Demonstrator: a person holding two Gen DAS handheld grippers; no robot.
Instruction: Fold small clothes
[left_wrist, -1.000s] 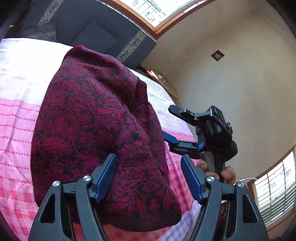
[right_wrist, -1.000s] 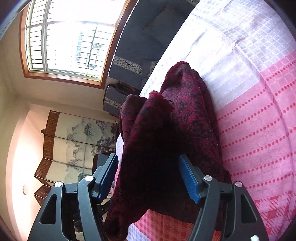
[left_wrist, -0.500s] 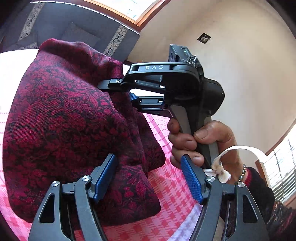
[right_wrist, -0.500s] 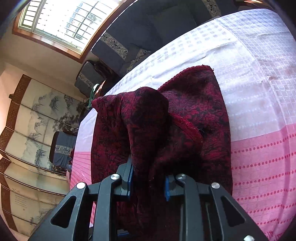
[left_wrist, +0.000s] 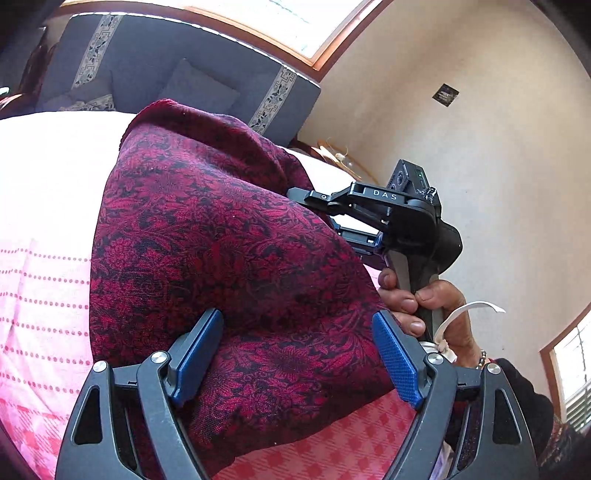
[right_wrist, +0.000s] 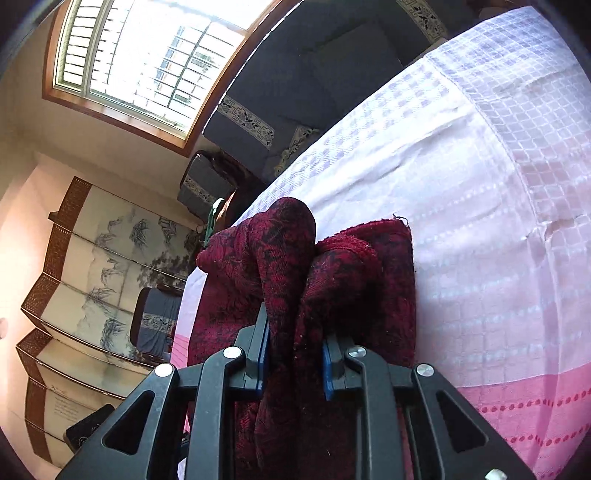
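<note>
Lying on a pink and white checked bedsheet is a dark red cloth with a black flower pattern, bunched up in a soft heap. On the left side, the sheet is white near the top and pink with rows of dots lower down. The left gripper hangs just over the near part of the cloth. Its two blue pads stand wide apart, one on each side of a fold, and they hold nothing.

Further right, the right gripper has its jaws pressed close together on a raised fold of the red cloth. The cloth stands up in a hump between the blue pads and pokes out past them. The view from the left gripper shows a bare hand wrapped around the black handle, with a white strap tied near the wrist.

Behind the bed sits a dark blue sofa with pale patterned trim. A big bright window with a wooden frame is above it. A folding screen with painted trees stands by the cream wall.
</note>
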